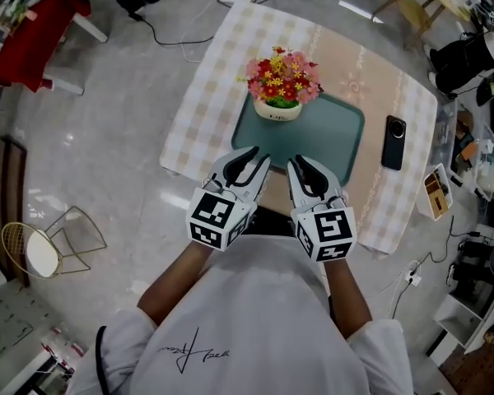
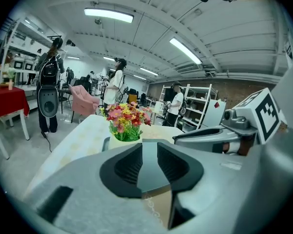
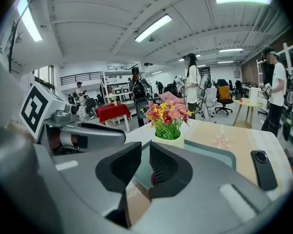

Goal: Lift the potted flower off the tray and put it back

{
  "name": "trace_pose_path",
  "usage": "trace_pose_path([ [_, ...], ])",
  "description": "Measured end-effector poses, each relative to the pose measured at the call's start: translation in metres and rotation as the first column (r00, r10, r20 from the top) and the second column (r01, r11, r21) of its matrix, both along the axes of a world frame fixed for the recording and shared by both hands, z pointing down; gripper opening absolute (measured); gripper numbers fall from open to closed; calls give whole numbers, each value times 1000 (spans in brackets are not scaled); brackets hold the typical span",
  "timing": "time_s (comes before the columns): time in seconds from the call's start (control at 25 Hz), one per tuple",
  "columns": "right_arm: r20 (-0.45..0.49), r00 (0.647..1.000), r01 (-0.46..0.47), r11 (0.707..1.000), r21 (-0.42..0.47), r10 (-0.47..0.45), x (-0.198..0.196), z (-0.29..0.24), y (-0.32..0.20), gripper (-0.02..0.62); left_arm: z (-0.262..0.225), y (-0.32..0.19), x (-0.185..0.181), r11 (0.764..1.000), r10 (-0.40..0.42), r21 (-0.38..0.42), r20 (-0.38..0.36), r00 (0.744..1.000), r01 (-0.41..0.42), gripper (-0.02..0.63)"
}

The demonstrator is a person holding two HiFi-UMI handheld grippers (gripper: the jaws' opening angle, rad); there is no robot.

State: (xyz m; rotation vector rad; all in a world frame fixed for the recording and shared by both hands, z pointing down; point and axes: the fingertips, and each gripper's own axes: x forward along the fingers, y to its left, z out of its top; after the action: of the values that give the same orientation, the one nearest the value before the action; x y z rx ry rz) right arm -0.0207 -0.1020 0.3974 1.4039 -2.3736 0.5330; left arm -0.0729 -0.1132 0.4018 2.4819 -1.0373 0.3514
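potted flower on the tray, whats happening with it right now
A person holds the left gripper and the right gripper side by side over the near edge of the table, both aimed at the potted flower. Each gripper's jaws are slightly apart with nothing between them. The flower stands untouched at the far left of the green tray. A phone lies right of the tray.

Bright, even light from ceiling tubes high over the pot. Glare patches on floor left of pot. Shadows faint. Gripper views: heavy fisheye bend, dark vignetted corners, nearest foreground soft. Head view sharp, mild edge bend.
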Motion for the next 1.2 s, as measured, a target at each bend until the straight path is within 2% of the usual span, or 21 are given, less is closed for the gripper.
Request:
trace_pose_path([
  [0.4,-3,1000,28,998,-56,-28,10,29,-38,89,30,-31,10,999,28,-43,52,998,-25,137],
  [0.8,-7,999,47,993,-110,-48,16,55,-66,114,57,-63,6,996,-20,-85,86,996,27,185],
  [0.96,-7,999,50,992,-119,-51,18,64,-77,133,65,-73,7,993,-47,-102,74,996,55,199],
  [1.2,-13,998,58,988,-140,-61,24,78,-88,156,79,-83,11,992,-43,-110,105,993,55,218],
])
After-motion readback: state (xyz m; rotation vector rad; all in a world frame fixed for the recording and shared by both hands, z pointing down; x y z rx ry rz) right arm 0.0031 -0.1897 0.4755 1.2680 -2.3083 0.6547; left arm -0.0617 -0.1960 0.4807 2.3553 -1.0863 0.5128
